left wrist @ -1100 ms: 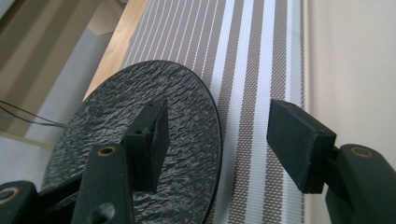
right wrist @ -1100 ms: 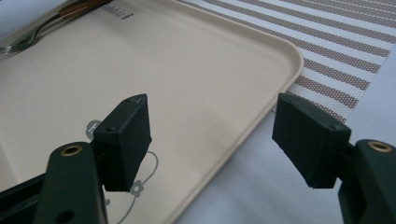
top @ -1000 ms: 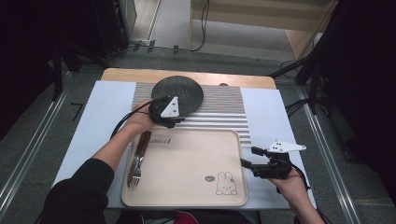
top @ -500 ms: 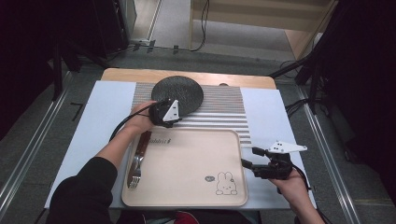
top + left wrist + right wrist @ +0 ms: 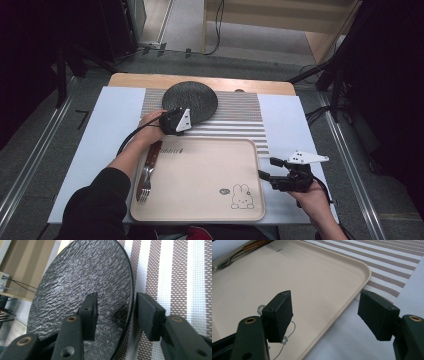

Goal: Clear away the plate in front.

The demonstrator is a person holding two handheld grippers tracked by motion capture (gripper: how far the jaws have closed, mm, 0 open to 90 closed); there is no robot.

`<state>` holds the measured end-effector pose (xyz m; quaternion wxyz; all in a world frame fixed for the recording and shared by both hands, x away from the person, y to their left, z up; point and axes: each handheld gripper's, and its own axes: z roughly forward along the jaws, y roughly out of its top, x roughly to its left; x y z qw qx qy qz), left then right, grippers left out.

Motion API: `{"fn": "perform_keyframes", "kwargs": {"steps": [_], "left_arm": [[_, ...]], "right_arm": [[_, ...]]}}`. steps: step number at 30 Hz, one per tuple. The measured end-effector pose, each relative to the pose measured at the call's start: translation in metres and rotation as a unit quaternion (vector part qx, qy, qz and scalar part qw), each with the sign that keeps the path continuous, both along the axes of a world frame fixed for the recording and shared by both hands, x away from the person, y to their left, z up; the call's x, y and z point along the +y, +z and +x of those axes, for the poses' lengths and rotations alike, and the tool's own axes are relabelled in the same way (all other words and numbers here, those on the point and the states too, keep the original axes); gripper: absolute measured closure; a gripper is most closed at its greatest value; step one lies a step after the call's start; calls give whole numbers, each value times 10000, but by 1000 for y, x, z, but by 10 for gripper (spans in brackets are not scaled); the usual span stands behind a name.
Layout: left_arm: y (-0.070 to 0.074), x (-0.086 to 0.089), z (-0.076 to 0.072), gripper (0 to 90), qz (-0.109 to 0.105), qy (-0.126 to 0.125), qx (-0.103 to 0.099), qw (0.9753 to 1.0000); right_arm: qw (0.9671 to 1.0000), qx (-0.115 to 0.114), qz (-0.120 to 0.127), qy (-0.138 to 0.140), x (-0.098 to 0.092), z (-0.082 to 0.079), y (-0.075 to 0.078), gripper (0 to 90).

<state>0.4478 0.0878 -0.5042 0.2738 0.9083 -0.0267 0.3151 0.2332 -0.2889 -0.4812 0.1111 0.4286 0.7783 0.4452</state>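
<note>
Where grey floor surrounds it, a white-covered table bears a striped mat

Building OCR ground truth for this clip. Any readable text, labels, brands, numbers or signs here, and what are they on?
No text here can be read for certain.
Dark print at the top left of the beige tray, beside the fork: too small and blurred to read.
Small speech-bubble mark beside the printed rabbit on the tray: too small to read.
Black plate and striped placemat: no text.

A wooden table carries a white sheet and striped mat.
</note>
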Motion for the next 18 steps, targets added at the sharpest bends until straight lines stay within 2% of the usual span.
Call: {"fn": "perform_keyframes", "kwargs": {"steps": [1,3,5,11,14,18], "left_arm": [[-1,-1,0,543,-18,22,-37,10000],[0,-1,1,566,155,-20,-148,9998],[-1,-1,2,581,147,-124,-203,9996],[-2,1,3,623,154,-276,-200,9993],[-2,1,3,643,281,-380,-288,9985],[-4,0,3,693,278,-414,-283,9984]], "right_arm": [[10000,-8,-4,-1,0,0,0,259],[10000,1,23,2,-1,0,0,260],[10000,-7,19,-9,-1,0,0,260],[10000,-5,20,3,0,0,0,260],[10000,-9,20,12,0,0,0,260],[10000,3,11,23,0,0,0,260]]}}
